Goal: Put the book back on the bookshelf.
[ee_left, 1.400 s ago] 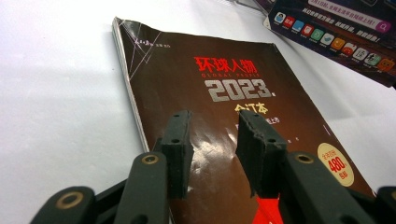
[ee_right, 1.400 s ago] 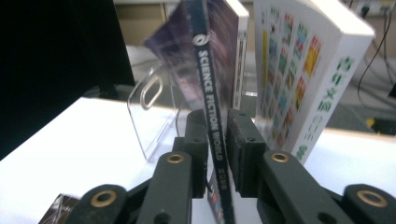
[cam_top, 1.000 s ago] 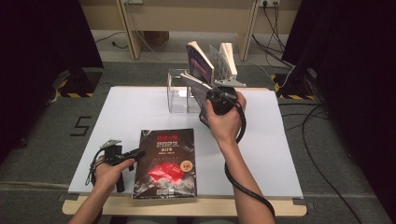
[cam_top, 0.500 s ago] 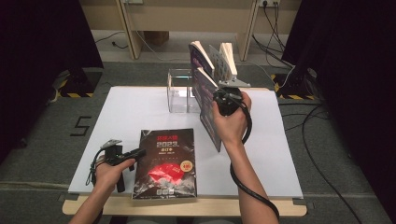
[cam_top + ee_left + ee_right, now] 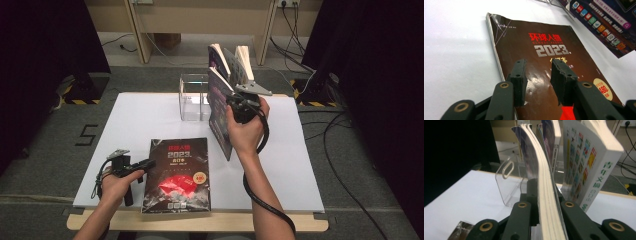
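- My right tongs [image 5: 239, 106] are clamped on the edge of a purple magazine [image 5: 219, 116]; in the right gripper view the magazine [image 5: 544, 195] runs straight up between the two black jaws, which have just been closing on it and now press its pages from both sides.
- I hold the purple magazine on edge, its lower corner down by the white table [image 5: 150, 115], near the far right part of the table, just beside the clear plastic stand [image 5: 192, 97].
- The magazine tilts a little, its cover facing my left side.
- Behind it two more books [image 5: 240, 65] stand upright and lean, at the far edge of the table. In the right gripper view the nearer one is a thick white book [image 5: 586, 165] with green characters on its spine, just to the right of the magazine I grip.
- My left tongs [image 5: 135, 166] rest low at the near left of the table, touching or just over the left edge of a dark magazine [image 5: 177, 172] that lies flat, cover up.
- In the left gripper view the left tongs [image 5: 537, 75] stand parted with nothing between them; the dark magazine [image 5: 544, 47] lies beneath, with red characters and "2023" on its cover.
- I cannot tell whether the left fingertips [image 5: 520, 72] press on the cover or hover just above it.
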Demonstrator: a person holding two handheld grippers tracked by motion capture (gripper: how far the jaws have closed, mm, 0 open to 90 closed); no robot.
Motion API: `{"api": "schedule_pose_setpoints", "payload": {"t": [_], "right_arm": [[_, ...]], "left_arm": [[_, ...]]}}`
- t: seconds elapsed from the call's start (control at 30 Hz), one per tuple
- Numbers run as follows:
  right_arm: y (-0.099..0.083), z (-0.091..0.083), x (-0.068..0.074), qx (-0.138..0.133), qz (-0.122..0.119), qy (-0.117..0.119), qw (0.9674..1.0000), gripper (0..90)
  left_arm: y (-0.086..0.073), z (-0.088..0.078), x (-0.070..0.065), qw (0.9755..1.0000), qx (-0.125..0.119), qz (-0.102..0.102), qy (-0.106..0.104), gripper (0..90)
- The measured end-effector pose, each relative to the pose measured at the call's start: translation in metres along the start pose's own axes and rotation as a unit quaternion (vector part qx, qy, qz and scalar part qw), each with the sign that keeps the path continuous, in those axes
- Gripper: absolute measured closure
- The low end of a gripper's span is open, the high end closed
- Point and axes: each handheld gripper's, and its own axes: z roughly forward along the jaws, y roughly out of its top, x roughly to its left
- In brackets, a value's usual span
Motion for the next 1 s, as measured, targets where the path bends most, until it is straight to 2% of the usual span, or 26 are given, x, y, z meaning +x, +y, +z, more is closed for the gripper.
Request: {"api": "schedule_pose_setpoints", "payload": {"t": [0.3, 0.7, 0.87, 1.0], "right_arm": [[0.005, 0.004, 0.004, -0.007, 0.012, 0.004, 0.9999, 84.2], [0.009, 0.023, 0.006, -0.024, 0.018, -0.012, 0.9995, 84.2], [0.008, 0.029, 0.008, -0.039, 0.021, -0.026, 0.9987, 84.1], [0.009, 0.033, 0.006, -0.036, 0.026, -0.026, 0.9987, 84.1]], "left_arm": [[0.001, -0.001, 0.0, 1.0, -0.002, -0.002, -0.001, 64.1], [0.002, -0.003, 0.0, 1.0, -0.008, 0.0, 0.0, 64.4], [0.002, -0.002, 0.0, 1.0, -0.007, 0.002, -0.001, 64.4], [0.002, -0.002, 0.0, 1.0, -0.004, 0.004, -0.001, 64.4]]}}
